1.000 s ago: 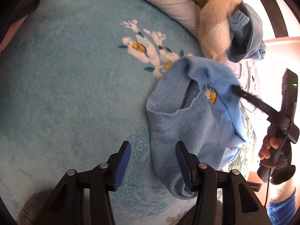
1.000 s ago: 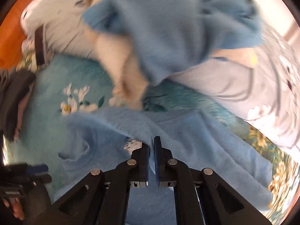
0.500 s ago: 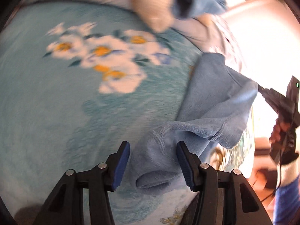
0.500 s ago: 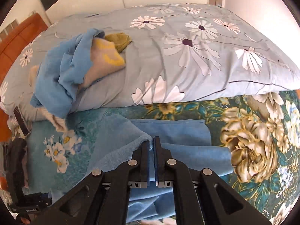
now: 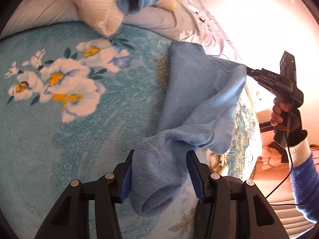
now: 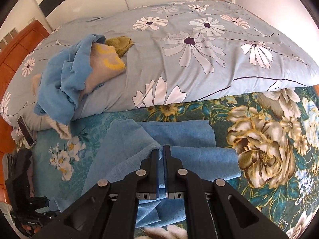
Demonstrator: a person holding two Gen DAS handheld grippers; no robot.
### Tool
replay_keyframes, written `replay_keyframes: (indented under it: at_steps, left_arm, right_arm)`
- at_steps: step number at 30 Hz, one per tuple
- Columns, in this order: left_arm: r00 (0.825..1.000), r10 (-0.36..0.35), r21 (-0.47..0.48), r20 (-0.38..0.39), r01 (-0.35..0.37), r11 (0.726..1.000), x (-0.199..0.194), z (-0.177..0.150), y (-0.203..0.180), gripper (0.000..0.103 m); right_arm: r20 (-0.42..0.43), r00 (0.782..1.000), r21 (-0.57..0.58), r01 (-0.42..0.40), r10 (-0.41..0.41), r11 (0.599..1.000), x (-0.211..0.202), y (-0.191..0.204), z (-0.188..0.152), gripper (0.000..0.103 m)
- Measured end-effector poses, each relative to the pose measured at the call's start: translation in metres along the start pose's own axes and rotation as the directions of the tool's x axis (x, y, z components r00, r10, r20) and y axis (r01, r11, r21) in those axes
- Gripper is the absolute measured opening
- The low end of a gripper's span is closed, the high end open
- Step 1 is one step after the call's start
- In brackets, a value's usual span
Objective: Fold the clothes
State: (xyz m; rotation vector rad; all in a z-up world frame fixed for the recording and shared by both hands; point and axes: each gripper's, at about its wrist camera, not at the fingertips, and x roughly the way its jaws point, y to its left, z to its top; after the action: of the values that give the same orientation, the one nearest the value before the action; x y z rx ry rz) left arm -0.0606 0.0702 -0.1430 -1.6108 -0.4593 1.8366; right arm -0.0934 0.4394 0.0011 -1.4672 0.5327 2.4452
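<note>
A light blue fleece garment hangs in a loose fold over the teal flowered blanket, strung between my two grippers. The jaws of my left gripper are closing on a bunched end of it. That fabric fills the gap and touches both blue pads. In the left wrist view my right gripper pinches the garment's far corner, with a hand on its grip. The right wrist view shows that gripper shut on a thin edge of the same garment.
Darker blue folded cloth lies on the bed under my right gripper. A floral quilt rises behind it, carrying a heap of blue and cream clothes. An orange headboard stands at the left. A dark phone lies by it.
The garment lay flat with its cartoon print showing; now it is lifted and doubled over. My right gripper carried its edge away from the clothes heap. The bunched end now sits between the left pads.
</note>
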Motion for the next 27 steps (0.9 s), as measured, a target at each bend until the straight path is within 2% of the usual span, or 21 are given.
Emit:
replay_keyframes:
  at_steps: [1,2,3,5,6,9,12,14,18,24,27]
  left_arm:
    - [1.0,-0.014,-0.004,0.01,0.014,1.0,-0.004,-0.002,-0.001,0.046]
    - [0.999,-0.022,-0.007,0.025,0.023,1.0,-0.008,-0.004,-0.002,0.038]
    - [0.999,-0.014,-0.003,0.035,0.014,1.0,-0.01,-0.004,-0.006,0.027]
    - [0.999,0.02,0.018,0.044,-0.021,1.0,-0.01,-0.005,-0.013,0.022]
    - [0.998,0.037,0.028,0.049,-0.038,0.999,-0.009,-0.006,-0.017,0.016]
    - [0.991,0.106,0.063,0.079,-0.111,0.992,-0.007,-0.006,-0.031,0.01]
    - [0.978,0.144,0.055,0.152,-0.154,0.987,-0.017,-0.002,-0.039,0.008]
    - [0.96,0.175,0.048,0.218,-0.19,0.981,-0.035,0.005,-0.045,0.007]
    - [0.907,0.234,0.067,0.351,-0.273,0.96,-0.086,0.027,-0.064,0.006]
    - [0.841,0.229,0.085,0.49,-0.307,0.948,-0.153,0.056,-0.097,0.005]
    - [0.829,0.227,0.083,0.511,-0.31,0.947,-0.165,0.06,-0.105,0.005]
  right_arm:
    - [0.004,1.0,0.003,-0.003,0.003,1.0,-0.003,0.0,0.0,0.003]
    - [0.009,1.0,0.007,-0.006,0.006,1.0,-0.007,0.001,-0.001,0.003]
    - [0.013,1.0,0.009,-0.009,0.009,1.0,-0.01,0.001,-0.001,0.003]
    - [0.023,1.0,0.007,-0.011,0.01,1.0,-0.019,0.004,-0.002,0.003]
    - [0.028,1.0,0.007,-0.012,0.012,1.0,-0.023,0.005,-0.002,0.003]
    - [0.044,0.999,0.022,-0.023,0.022,0.999,-0.037,0.007,-0.004,0.003]
    - [0.075,0.997,0.036,-0.025,0.023,0.999,-0.055,0.007,-0.006,0.003]
    - [0.106,0.994,0.041,-0.028,0.024,0.999,-0.07,0.007,-0.004,0.003]
    - [0.217,0.976,0.05,-0.037,0.025,0.998,-0.116,0.008,0.007,0.003]
    - [0.356,0.933,0.006,-0.061,0.055,0.998,-0.188,0.02,0.023,0.003]
    - [0.346,0.934,-0.015,-0.091,0.09,0.996,-0.195,0.027,0.016,0.003]
